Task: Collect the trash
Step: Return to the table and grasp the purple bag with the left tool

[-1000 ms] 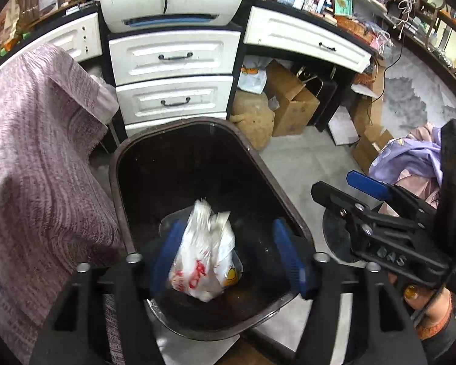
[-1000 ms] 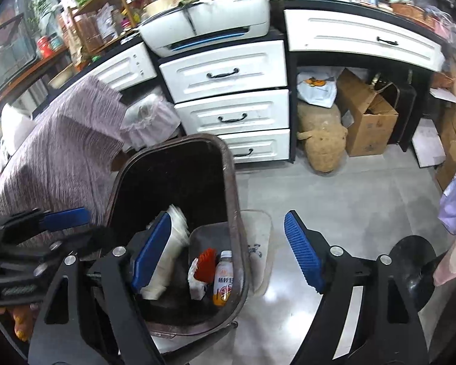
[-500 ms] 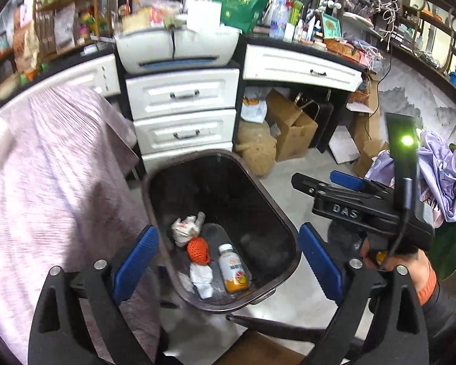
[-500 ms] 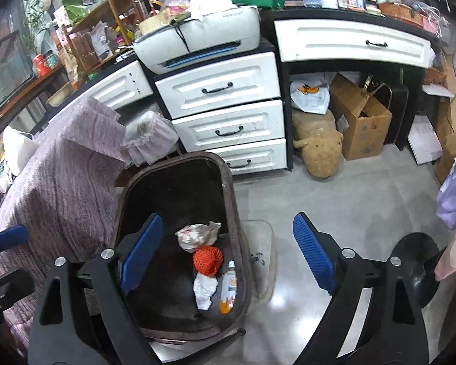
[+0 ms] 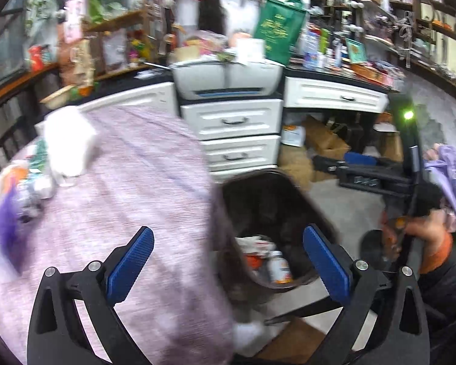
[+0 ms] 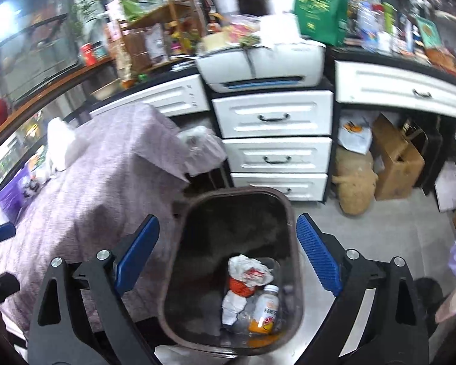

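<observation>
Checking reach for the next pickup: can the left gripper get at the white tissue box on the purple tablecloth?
Probably yes. The left gripper is open and empty, and the tissue box stands exposed on the tablecloth with nothing between them.

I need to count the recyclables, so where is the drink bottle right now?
The drink bottle lies at the bottom of the dark trash bin, right side in the right wrist view, beside the crumpled white wrapper.

Inside the dark brown plastic trash bin (image 6: 288, 213) lie two crumpled white wrappers (image 6: 248, 270), one orange mesh ball (image 6: 239, 287) and one small juice bottle (image 6: 266, 310).
</observation>
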Tool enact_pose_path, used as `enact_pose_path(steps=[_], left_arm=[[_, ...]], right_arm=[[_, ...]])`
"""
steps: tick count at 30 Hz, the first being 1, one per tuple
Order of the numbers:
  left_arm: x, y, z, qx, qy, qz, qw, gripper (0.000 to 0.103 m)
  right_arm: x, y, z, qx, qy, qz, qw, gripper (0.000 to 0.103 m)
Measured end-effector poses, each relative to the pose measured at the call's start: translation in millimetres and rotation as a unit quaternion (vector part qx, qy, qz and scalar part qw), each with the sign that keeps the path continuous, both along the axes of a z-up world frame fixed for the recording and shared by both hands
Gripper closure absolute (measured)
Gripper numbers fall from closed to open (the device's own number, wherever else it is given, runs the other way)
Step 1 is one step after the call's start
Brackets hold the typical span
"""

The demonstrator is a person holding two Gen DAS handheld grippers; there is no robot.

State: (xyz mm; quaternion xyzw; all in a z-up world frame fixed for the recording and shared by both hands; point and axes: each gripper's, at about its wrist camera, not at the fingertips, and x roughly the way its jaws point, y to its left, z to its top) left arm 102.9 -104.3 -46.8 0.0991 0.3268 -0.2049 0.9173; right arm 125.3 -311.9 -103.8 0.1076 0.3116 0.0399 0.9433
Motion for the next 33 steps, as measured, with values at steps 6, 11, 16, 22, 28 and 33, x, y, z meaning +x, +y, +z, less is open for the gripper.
enact_pose_path(steps=[6,11,16,22,28,33], left_arm=[[2,60,11,0.026,-0.042,0.087,0.995,0.006],[8,122,23,0.024,-0.06,0.162,0.9847,0.006],[16,168,24,0.034,-0.064,0.216,0.9738,0.006],[36,210,18,0.034,-0.032,0.248,0.9677,0.009],[59,221,7,0.059,-0.012,0.249,0.9666,0.028],[54,233,1,0.029,-0.004,0.254,0.9667,0.051]], right_arm=[[4,40,28,-0.018,-0.017,0.061,0.998,0.012],[11,71,45,0.0,-0.018,0.116,0.993,0.011],[20,111,57,0.011,-0.011,0.171,0.985,0.011],[33,168,67,0.017,0.002,0.235,0.972,0.011],[40,216,73,-0.001,0.004,0.28,0.96,0.011],[45,252,75,-0.021,0.008,0.309,0.951,0.011]])
